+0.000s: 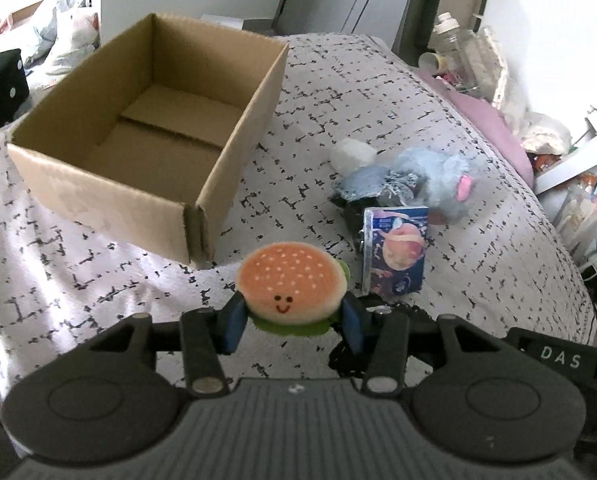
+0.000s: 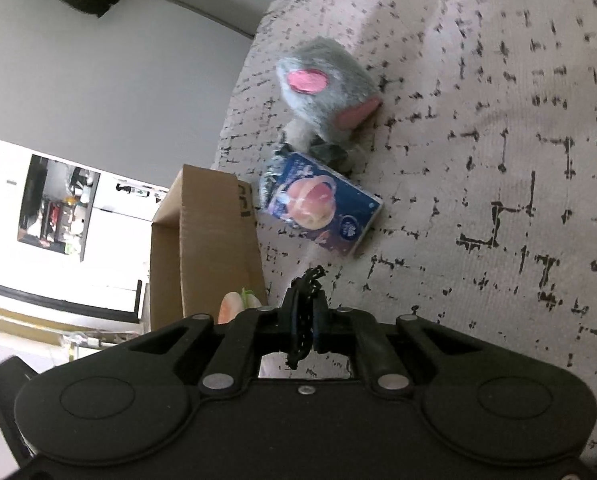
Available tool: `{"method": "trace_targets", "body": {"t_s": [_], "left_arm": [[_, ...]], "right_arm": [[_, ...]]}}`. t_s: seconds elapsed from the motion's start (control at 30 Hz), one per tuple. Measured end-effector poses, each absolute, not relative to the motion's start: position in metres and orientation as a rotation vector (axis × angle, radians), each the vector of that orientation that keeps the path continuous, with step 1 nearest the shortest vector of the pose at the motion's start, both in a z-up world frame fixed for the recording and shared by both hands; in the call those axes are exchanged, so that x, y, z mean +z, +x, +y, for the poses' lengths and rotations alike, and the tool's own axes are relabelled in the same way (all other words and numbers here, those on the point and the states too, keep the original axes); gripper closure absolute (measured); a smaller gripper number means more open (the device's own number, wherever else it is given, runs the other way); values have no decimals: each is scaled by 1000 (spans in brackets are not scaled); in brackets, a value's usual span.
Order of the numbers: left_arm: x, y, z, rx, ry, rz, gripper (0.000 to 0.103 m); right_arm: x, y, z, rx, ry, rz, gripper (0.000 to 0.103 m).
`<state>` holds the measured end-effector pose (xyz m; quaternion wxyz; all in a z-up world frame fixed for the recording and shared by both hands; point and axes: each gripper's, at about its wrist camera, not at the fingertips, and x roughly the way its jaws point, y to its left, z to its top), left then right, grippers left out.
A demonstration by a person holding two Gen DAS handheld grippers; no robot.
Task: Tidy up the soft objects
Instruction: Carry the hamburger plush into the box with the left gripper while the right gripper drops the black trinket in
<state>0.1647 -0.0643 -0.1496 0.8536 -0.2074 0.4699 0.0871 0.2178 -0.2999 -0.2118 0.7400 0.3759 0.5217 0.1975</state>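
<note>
My left claw has its blue pads closed on the sides of the burger plush, face toward me, the soft body bulging a little between them. My right claw is pinched fully together on a thin black lacy scrap, likely a hair tie or a bit of trim; I cannot tell which.

Just past the burger on the bed cover stands the tissue pack, blue with a pink planet print. Behind it lie a crumpled silvery-grey wrapper, a small white lump and the grey furry plush with pink patches, all bunched together and touching.

Off to the left and farther back sits the open cardboard box, nothing in it that I can see, its near corner close to the burger.

To do this step well, I judge I should lift both items clear of the near wall, carry them over the middle of the box and lower them before letting go. I'd keep the squeeze light on the burger so it doesn't spring out sideways. The lace may cling to the pads, so I'd spread them wide.
</note>
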Motion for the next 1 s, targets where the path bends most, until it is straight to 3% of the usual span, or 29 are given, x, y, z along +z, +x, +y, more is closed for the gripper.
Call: {"method": "trace_targets", "body": {"t_s": [1.0], "left_arm": [[-74, 134, -14, 155, -262, 888, 54]], "right_arm": [[-105, 207, -222, 535, 603, 910, 96]]}}
